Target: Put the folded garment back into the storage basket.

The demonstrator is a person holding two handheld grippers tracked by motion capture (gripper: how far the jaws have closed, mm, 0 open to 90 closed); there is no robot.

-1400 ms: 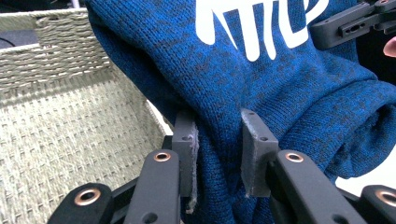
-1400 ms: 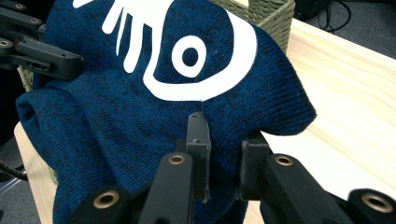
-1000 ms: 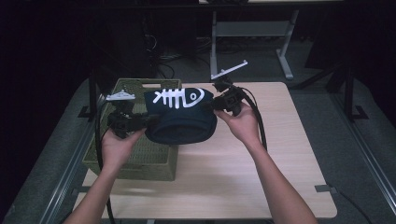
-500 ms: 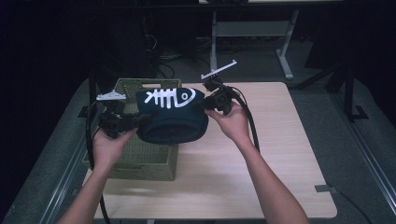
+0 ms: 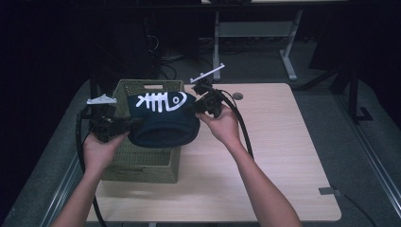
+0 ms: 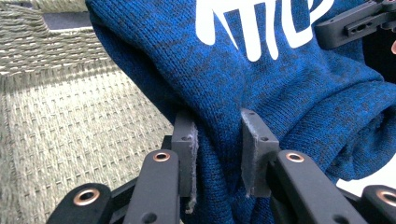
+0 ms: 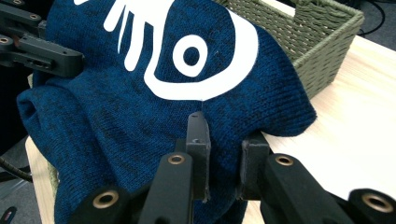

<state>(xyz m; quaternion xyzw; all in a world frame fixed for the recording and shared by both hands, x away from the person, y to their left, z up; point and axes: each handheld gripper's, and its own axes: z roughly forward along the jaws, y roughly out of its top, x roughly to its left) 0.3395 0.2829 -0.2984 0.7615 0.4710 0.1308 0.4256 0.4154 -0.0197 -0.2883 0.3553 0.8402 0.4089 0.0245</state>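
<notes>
Above the tabletop's left edge, both claws, left claw (image 5: 124, 126) and right claw (image 5: 198, 105), clamped on the blue sweater (image 5: 163, 124), have carried it over the woven basket (image 5: 142, 163), ready for lowering.

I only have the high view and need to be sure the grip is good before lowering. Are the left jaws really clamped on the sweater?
Observer: Yes, the left gripper pinches a fold of the blue sweater between its pads.
Operator: And the right one?
Observer: The right gripper also clamps a fold near the sweater's edge.
Operator: What lies below the left jaws?
Observer: The woven floor of the basket, bare there.
</notes>
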